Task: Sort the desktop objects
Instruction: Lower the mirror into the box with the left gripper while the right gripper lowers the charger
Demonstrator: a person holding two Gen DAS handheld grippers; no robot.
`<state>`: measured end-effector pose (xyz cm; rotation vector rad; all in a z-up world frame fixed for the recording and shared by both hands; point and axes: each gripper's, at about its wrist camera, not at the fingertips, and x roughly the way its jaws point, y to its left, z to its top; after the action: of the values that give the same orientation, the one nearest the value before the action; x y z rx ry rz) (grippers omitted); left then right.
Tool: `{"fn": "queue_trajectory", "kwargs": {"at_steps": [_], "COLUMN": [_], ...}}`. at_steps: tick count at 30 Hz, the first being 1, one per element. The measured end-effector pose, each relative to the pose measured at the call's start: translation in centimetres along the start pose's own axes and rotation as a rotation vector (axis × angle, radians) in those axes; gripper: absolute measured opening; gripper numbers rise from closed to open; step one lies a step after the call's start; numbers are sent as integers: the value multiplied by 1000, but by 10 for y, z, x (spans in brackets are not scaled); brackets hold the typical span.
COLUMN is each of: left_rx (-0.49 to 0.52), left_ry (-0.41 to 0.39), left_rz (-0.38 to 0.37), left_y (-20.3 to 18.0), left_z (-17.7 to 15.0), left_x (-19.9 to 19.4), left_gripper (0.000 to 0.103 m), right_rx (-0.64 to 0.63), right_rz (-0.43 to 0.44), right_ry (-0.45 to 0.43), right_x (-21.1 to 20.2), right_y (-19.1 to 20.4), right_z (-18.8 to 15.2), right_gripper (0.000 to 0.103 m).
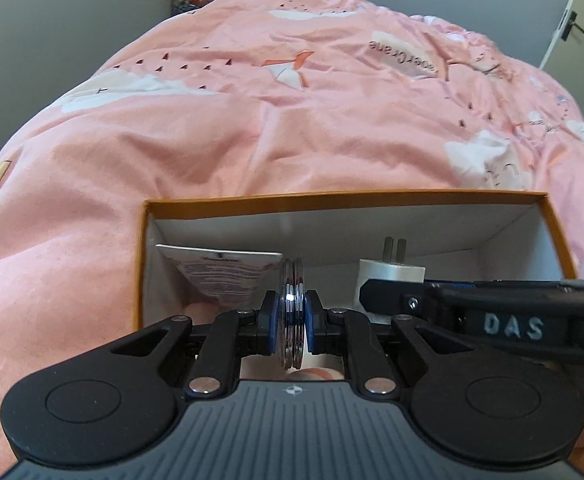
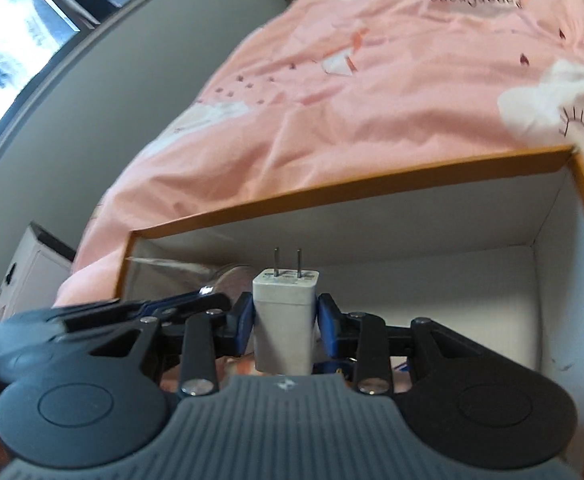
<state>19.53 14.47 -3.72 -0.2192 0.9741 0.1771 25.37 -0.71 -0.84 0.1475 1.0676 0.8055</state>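
Left claw (image 1: pixel 292 320) clamped on metal disc (image 1: pixel 293 304), right claw (image 2: pixel 284 324) on charger (image 2: pixel 284 320), over orange box (image 1: pixel 332 199).

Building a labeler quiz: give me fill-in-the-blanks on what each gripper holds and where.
The left gripper pinches a shiny round ____ disc.
The right gripper clamps a white ____ charger plug.
Its two prongs point ____.
Both hang over the white box with an ____ rim.

Missing: metal; wall; upward; orange

My left tool (image 1: pixel 292 320) pinches a stacked chrome disc (image 1: pixel 293 312) on edge; my right tool (image 2: pixel 283 320) holds a white charger (image 2: pixel 283 320), prongs forward, over the orange-rimmed box (image 2: pixel 372 184).
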Motion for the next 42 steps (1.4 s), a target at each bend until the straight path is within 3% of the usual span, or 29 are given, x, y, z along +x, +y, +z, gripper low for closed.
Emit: {"fn": "queue_trajectory", "kwargs": {"at_steps": [7,15,19,24,27,31,42], "left_rx": [-82,-119,-115,-122,-124,-118,-67], "left_ry": [14,0,0,-6,-11,-24,-57], "left_rz": [-16,-47,-38,-44,-38,-51,-49], "left_y": [17,20,20,20,19,18,9], "left_z": [-3,-2,-1,-3,-6,-10,-19], "left_x": [9,8,8,6,3,-2,-18], "left_gripper": [15,15,15,15,15,15,15], "right_rx": [48,106,180,188,199,189,157], "right_rz": [9,37,98,93,86,66,92], "right_ry": [78,110,128,118,119,127,76], "right_x": [29,38,40,36,38,48,33], "right_y": [-4,-17,-26,-27,-27,-21,-17], "right_z": [-1,0,-2,-3,-3,-1,-3], "right_gripper": [36,39,39,39,34,20,18]}}
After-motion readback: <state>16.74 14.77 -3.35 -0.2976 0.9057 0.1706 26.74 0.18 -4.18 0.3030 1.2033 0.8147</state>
